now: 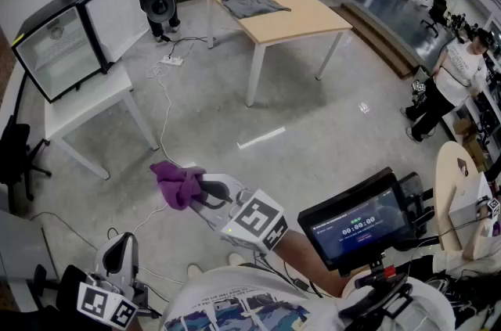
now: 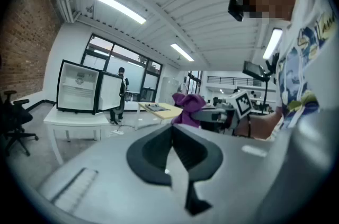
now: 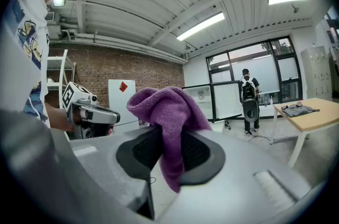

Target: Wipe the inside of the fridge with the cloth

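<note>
The right gripper (image 1: pixel 205 192) pinches the purple cloth (image 1: pixel 177 182) at mid-frame, bunched forward ready for wiping, well apart from the open fridge (image 1: pixel 55 48) at upper left (left gripper (image 1: pixel 119 257), lower left, pressed together, empty).

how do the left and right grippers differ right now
The right gripper is shut on the purple cloth; the left gripper is shut on nothing. In the head view, the right gripper reaches out over the floor, while the left gripper sits low beside the person's body. Both have their jaws together, and neither is near the fridge.
</note>
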`<state>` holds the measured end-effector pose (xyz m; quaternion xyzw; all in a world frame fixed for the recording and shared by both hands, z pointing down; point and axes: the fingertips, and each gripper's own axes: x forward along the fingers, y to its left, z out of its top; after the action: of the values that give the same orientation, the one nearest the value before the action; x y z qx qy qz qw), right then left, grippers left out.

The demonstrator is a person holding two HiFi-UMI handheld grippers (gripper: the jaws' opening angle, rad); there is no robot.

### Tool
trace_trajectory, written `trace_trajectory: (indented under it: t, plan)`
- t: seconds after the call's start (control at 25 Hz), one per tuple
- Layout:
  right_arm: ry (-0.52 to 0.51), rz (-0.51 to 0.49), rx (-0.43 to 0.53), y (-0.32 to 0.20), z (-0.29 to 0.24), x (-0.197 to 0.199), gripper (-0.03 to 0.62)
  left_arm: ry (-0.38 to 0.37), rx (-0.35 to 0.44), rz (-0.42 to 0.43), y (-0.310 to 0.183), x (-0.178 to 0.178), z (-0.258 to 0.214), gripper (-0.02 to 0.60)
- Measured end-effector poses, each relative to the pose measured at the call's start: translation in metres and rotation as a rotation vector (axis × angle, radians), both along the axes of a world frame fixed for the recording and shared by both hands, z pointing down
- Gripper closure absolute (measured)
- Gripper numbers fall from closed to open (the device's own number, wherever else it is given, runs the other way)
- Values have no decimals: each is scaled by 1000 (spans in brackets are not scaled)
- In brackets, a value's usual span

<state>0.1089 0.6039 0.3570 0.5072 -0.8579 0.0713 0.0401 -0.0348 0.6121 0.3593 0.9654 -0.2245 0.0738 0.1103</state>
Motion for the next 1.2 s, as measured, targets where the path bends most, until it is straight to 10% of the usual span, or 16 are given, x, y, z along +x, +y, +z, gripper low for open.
trace_trajectory:
  t: [1.2]
  plan:
    - [19,-133,-47,-5,13,12,513,-53,27,-133,0,13,-4,575]
